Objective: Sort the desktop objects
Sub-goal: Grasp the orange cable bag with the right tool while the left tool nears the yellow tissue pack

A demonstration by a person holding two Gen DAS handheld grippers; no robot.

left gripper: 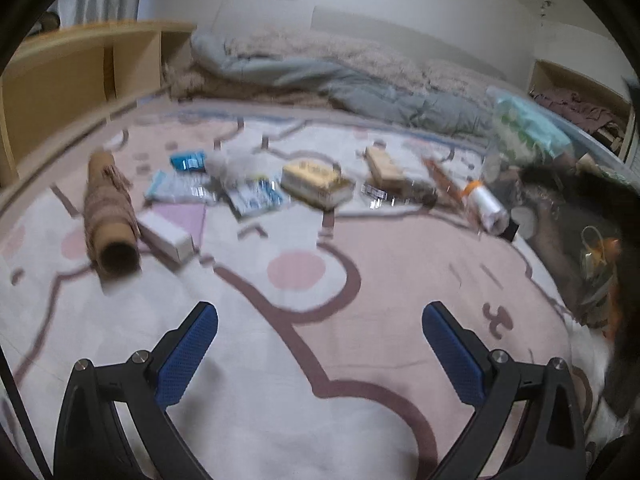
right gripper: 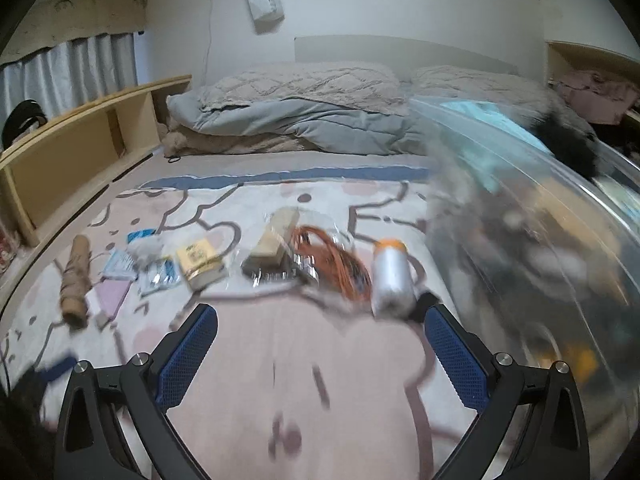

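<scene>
Pink patterned blanket covers the bed, and the small things lie on it in a row: twine roll, white box, yellow box, orange cord, bag roll. At the right stands a clear bin with things inside. Left gripper and right gripper both hover with jaws wide apart, holding nothing.

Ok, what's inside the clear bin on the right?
Through the clear bin wall: a teal packet on top and dark, blurred clutter below. The individual items underneath can't be made out.
</scene>
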